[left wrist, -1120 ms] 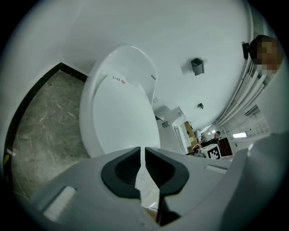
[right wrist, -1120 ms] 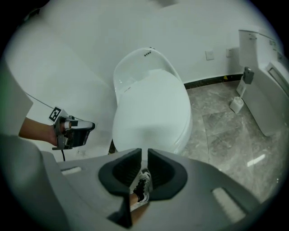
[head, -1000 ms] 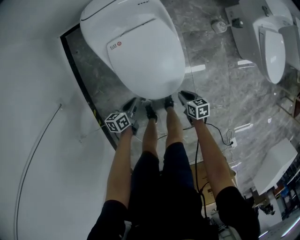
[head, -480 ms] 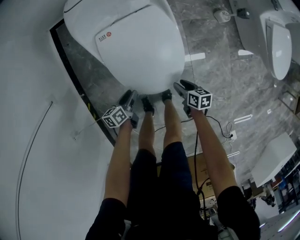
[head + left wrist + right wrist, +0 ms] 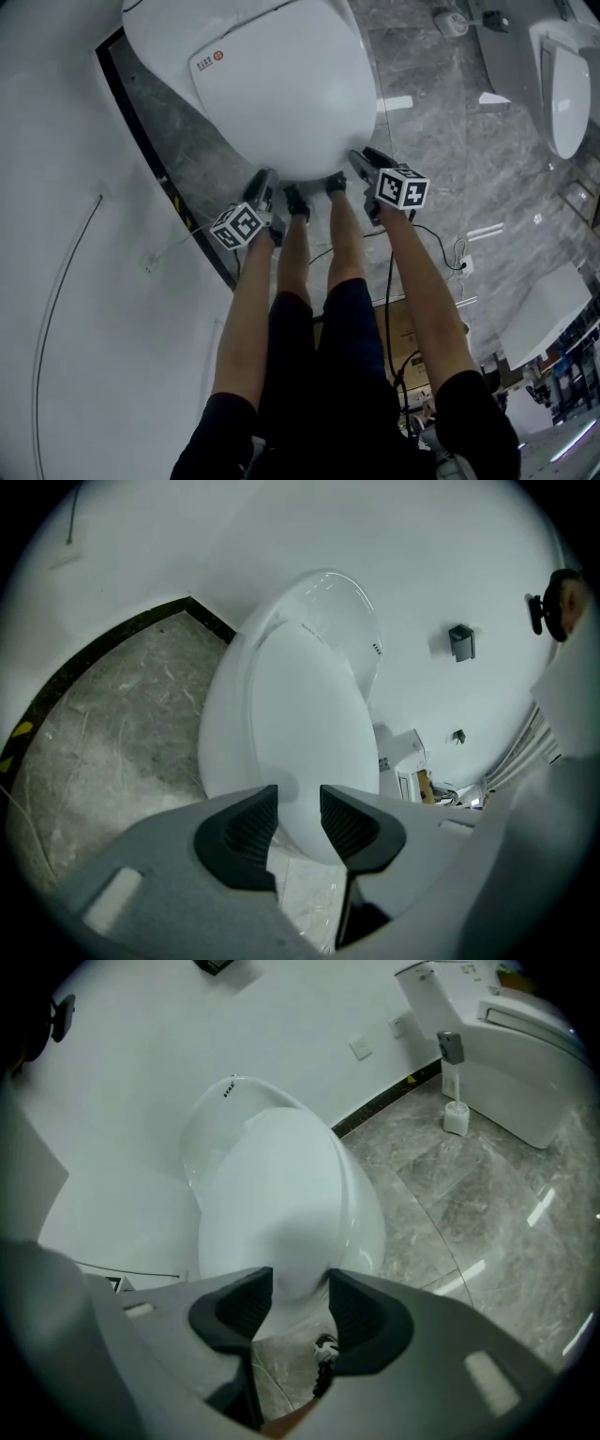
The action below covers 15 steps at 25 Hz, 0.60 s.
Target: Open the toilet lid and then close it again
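Person in dark shorts [image 5: 323, 361], the landmark for every placement below. Behind the shorts, short dark sleeves [image 5: 217, 427] end on the upper arms; ahead of the shorts, low dark shoes [image 5: 296, 201]. Left of the shorts is the left gripper [image 5: 260, 185], a smooth grey shell with a marker cube [image 5: 237, 227] of black squares on white and two black ribbed pads [image 5: 246, 827]. Right of the shorts is the right gripper [image 5: 364, 161], built alike, with its own cube [image 5: 402, 187] and pads [image 5: 364, 1312]. A thin dark cable [image 5: 389, 281] trails from it towards the shorts. The left jaws have just been closing a little and the right jaws opening; both pairs of pads stand apart, clasping nothing.
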Each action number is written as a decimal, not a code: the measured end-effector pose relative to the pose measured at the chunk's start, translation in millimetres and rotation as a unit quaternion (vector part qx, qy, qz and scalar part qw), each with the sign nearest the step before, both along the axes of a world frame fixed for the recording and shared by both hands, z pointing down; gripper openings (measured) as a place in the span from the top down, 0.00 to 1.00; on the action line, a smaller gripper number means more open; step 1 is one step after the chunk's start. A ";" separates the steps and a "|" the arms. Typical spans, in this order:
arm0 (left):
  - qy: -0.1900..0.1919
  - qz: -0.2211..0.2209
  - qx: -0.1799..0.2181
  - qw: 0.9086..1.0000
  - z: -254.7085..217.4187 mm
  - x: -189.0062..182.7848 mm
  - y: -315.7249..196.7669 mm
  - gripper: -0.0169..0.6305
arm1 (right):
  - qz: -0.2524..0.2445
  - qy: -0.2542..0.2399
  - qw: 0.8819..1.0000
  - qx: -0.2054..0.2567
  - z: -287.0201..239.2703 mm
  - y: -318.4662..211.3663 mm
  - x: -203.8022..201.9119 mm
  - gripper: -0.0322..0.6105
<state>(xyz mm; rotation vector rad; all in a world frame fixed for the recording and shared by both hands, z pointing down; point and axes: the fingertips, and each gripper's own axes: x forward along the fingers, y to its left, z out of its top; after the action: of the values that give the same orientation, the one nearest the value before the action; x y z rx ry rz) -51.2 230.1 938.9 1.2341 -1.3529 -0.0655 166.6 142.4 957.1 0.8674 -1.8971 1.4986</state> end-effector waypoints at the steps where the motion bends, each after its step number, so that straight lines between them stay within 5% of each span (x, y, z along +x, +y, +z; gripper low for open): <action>1: -0.003 0.001 -0.002 1.000 -0.1 0.2 -0.2 0.75 | 0.005 0.002 1.000 0.000 -0.3 0.2 -0.3 0.65; 6: -0.059 0.007 -0.021 0.998 0.4 -11.4 0.4 0.75 | 0.013 0.015 1.000 -0.002 1.8 -1.7 -4.6 0.65; 15: -0.010 0.016 -0.039 0.999 16.5 -5.1 -0.4 0.72 | 0.024 0.028 0.999 0.003 -0.6 -0.9 -3.0 0.66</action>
<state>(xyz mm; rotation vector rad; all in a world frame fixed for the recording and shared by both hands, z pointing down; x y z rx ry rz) -56.3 229.7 955.4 1.1922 -1.3410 0.0220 163.6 141.6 956.5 0.9529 -1.8528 1.4823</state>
